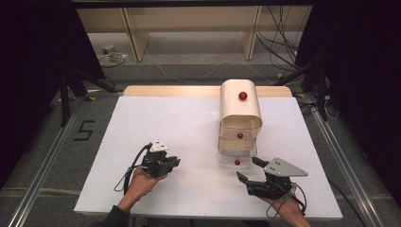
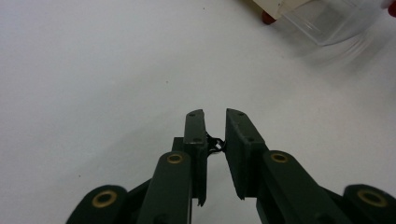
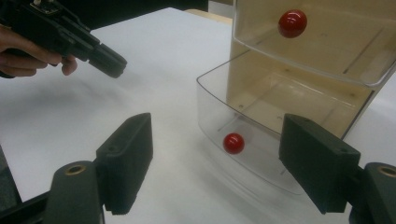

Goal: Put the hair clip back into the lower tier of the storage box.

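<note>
**Reaching toward the pulled-out bottom drawer with the right claw**

Facing the small drawer cabinet point(image 1: 240, 118) on the white tabletop point(image 1: 142, 123), the right claw point(image 1: 248, 170) hovers with its jaws wide apart and nothing between them. The bottom drawer point(image 3: 243, 140), made of clear plastic, stands pulled out toward the person, and its red knob point(image 3: 233, 143) lies straight ahead of this claw, between the two jaws as the right gripper view shows it, but a little farther away and not touched. In the high view the same knob point(image 1: 237, 162) sits just to the left of the upper jaw tip. The drawer's long side runs across the claw's line of approach, so the knob is the natural point to take.

The left claw point(image 1: 171, 162) rests well apart from the cabinet, on the left half of the tabletop, with its jaws brought together on nothing. The right hand is clearly the nearer one; probably a short move forward and a closing on the knob is what comes next.
</note>
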Demonstrator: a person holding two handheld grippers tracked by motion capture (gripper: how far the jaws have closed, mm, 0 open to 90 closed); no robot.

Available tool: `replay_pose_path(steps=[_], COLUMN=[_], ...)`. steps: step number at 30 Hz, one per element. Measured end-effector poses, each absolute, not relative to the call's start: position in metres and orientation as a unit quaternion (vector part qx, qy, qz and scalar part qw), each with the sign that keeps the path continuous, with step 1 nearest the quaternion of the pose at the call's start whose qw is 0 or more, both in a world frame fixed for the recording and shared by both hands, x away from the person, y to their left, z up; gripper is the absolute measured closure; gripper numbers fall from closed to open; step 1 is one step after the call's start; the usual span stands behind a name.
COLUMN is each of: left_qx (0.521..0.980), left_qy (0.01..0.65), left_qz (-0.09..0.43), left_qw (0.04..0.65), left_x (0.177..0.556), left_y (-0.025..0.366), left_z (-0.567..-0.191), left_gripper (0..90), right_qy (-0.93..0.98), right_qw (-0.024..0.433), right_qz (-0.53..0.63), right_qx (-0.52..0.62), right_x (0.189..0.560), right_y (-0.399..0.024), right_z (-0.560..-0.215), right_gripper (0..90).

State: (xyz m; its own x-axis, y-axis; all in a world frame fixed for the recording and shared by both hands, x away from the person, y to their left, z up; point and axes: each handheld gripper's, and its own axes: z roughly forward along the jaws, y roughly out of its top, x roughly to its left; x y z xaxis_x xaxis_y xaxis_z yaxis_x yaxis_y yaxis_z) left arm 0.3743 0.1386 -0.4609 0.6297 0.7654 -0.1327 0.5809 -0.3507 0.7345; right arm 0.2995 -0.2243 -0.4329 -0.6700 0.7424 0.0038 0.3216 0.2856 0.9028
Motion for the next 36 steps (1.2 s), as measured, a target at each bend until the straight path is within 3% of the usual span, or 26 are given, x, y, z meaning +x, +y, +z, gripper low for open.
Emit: replay_pose_path(steps=[36], left_qx=[0.790], left_qy=[0.397], left_qz=[0.116], left_qw=[0.453], left_x=[0.365], left_y=[0.129], left_z=[-0.446], left_gripper=[78.4], right_qy=[0.770], right_qw=[0.219], right_qz=[0.488], right_qx=[0.347], right_x=[0.300], right_y=[-0.225], right_z=[-0.433], right_gripper=[26.8])
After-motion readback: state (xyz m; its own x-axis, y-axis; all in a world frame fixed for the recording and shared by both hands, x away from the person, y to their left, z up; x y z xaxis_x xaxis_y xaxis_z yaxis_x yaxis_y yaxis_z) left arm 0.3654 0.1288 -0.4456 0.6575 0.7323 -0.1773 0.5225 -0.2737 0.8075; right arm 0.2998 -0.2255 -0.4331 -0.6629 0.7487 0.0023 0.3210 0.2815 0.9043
